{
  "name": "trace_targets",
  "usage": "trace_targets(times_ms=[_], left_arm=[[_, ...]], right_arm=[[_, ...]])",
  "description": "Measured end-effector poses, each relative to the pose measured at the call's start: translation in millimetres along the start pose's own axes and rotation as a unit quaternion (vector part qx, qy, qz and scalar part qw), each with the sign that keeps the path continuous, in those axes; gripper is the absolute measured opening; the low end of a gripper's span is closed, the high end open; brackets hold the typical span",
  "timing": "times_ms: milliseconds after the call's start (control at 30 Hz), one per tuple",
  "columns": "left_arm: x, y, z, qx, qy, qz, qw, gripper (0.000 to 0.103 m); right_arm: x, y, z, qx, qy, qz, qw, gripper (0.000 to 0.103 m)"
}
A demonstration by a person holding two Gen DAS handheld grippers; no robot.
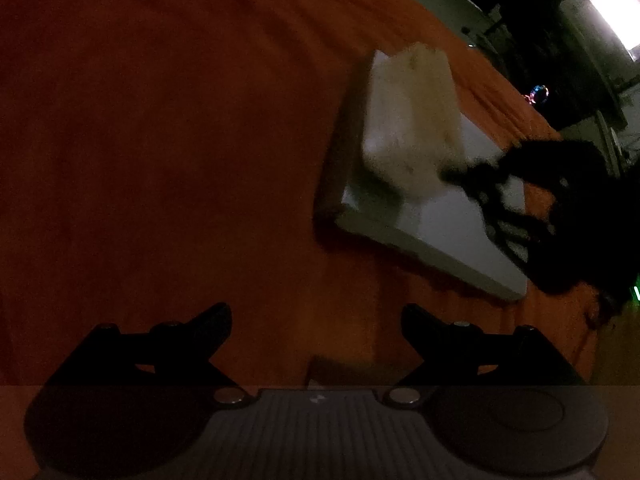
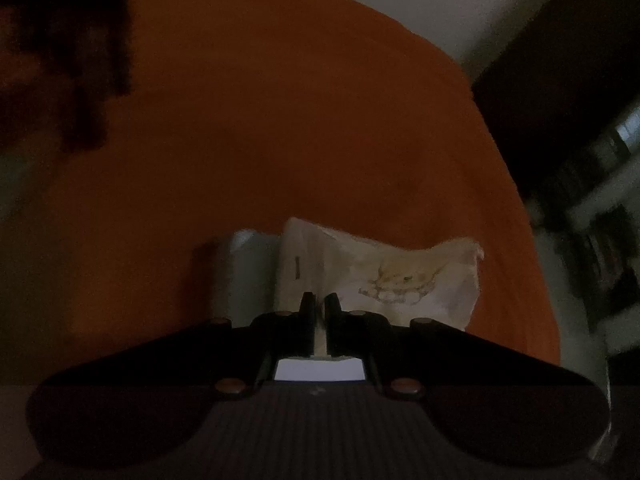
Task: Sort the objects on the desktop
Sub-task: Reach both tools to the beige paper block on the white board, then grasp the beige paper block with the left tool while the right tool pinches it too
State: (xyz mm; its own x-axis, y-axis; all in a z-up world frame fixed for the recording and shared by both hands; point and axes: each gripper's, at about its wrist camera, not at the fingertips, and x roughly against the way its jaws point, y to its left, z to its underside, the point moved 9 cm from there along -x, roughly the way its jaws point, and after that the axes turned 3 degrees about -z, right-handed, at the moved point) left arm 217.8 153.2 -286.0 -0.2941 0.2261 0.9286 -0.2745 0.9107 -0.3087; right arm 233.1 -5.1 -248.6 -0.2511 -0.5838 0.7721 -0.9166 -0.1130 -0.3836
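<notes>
Now the right gripper [image 2: 319, 302] has its jaws pinched together on the near edge of a pale printed pouch [image 2: 384, 276], which lies just ahead of its fingertips on a white tray [image 1: 440, 236] over the orange cloth [image 1: 160, 140]. Well apart, the left gripper [image 1: 316, 320] hangs released, jaws wide, with only bare cloth between them; the tray sits ahead and to its right.

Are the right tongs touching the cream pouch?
Touching. The right wrist view shows the right tongs shut on the edge of the cream pouch, above the white tray.
</notes>
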Motion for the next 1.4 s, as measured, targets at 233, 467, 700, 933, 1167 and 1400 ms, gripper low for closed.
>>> trace_targets(times_ms=[233, 467, 700, 933, 1167, 1400], left_arm=[[-15, -42, -31, -0.132, -0.012, -0.007, 0.9911, 0.092], [-31, -96, -67, -0.263, -0.053, -0.013, 0.9632, 0.092], [-42, -119, -80, -0.287, -0.097, -0.010, 0.9531, 0.092], [-54, -138, -83, -0.339, -0.165, -0.047, 0.9249, 0.091], [-52, -135, -79, -0.306, -0.172, -0.043, 0.9355, 0.091], [-64, -143, -74, -0.306, -0.178, -0.061, 0.9333, 0.091]], right_arm=[[49, 30, 62, 0.162, 0.018, -0.004, 0.987, 0.008], [82, -37, 104, -0.056, 0.045, 0.060, 0.996, 0.039], [82, -53, 120, -0.484, 0.045, 0.032, 0.873, 0.075], [48, -57, 146, -0.652, 0.044, 0.038, 0.756, 0.039], [66, -63, 159, -0.614, 0.018, 0.070, 0.786, 0.008], [72, -29, 158, -0.558, 0.039, 0.042, 0.828, 0.008]])
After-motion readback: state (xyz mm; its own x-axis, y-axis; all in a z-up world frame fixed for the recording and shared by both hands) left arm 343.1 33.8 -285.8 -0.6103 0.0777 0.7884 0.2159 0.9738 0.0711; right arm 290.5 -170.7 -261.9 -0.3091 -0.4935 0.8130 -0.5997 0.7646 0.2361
